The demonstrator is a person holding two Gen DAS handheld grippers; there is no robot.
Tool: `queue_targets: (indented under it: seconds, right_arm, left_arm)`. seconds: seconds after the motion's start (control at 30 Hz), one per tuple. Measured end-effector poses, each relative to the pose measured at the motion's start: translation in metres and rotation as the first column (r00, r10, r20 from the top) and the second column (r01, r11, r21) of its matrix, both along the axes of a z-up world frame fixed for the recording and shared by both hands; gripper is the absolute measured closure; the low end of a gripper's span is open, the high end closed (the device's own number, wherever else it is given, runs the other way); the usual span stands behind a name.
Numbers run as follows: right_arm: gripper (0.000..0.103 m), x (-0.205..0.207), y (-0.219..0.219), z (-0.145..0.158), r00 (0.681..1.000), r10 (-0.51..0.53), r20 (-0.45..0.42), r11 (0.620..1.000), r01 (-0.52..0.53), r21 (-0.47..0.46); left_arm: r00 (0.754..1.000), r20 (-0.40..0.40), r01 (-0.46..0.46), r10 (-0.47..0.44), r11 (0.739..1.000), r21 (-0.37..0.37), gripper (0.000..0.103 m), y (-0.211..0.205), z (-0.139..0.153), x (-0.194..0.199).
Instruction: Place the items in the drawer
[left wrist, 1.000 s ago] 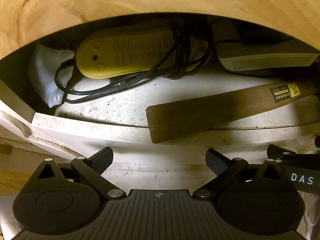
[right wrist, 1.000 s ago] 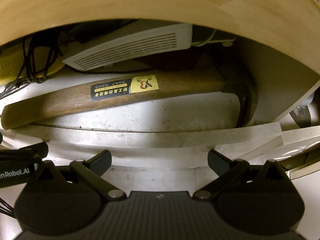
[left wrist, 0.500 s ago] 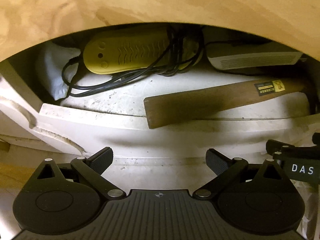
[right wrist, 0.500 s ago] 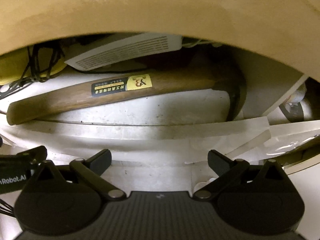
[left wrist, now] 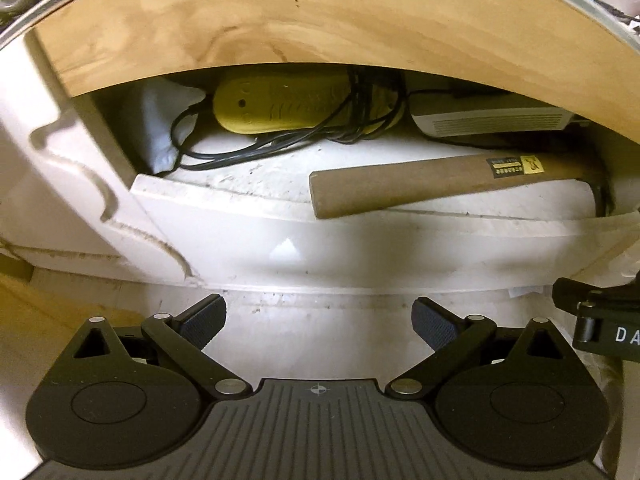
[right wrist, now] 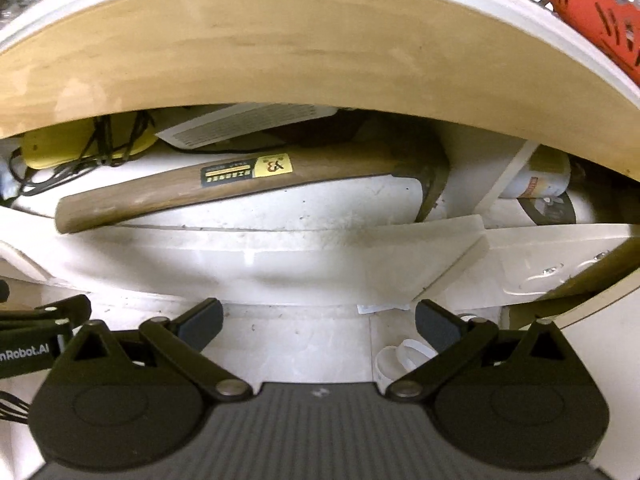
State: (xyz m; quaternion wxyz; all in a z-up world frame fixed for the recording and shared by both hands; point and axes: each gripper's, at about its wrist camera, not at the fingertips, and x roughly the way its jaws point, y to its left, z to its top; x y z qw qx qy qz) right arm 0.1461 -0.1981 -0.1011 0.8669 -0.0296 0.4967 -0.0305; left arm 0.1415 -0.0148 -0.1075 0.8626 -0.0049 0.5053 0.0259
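The white drawer (left wrist: pixel 240 236) stands open under a wooden tabletop (left wrist: pixel 320 20). Inside lie a wooden-handled hammer (left wrist: pixel 420 188) (right wrist: pixel 180 196), a yellow shoe-shaped device (left wrist: pixel 280 104) wrapped in black cord (left wrist: pixel 248 148), a white vented box (left wrist: pixel 492 122) (right wrist: pixel 240 126) and a white cloth bag (left wrist: pixel 160 128). My left gripper (left wrist: pixel 319 322) is open and empty in front of the drawer's front wall. My right gripper (right wrist: pixel 319 322) is open and empty too, beside it, in front of the drawer front (right wrist: pixel 280 264).
The right gripper's body (left wrist: pixel 600 320) shows at the left view's right edge. A neighbouring compartment on the right holds a white jar (right wrist: pixel 540 180). A white roll of tape (right wrist: pixel 404 356) lies on the floor. A red perforated object (right wrist: pixel 592 12) sits on the tabletop.
Both grippers have backed away from the drawer and lowered; the drawer contents look smaller and farther. More of the tabletop and drawer front shows. The items have not moved.
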Motion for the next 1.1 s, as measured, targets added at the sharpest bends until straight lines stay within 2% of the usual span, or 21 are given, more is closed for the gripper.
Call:
queue_targets:
  seconds: [0.4, 0.63, 1.1]
  right_arm:
    - [0.0, -0.031, -0.004, 0.032, 0.999, 0.01, 0.052, 0.999, -0.012, 0.045]
    - [0.0, -0.054, -0.004, 0.053, 0.996, 0.021, 0.089, 0.997, -0.028, 0.073]
    - [0.0, -0.092, -0.006, 0.067, 0.99, 0.052, 0.128, 0.993, -0.065, 0.095]
  left_arm:
    - [0.998, 0.06, 0.034, -0.034, 0.999, 0.014, 0.001, -0.004, 0.041, -0.041]
    - [0.993, 0.112, 0.049, -0.047, 0.999, -0.017, 0.001, -0.006, 0.067, -0.067]
    - [0.989, 0.147, 0.032, -0.024, 0.998, -0.051, 0.001, -0.001, 0.08, -0.097]
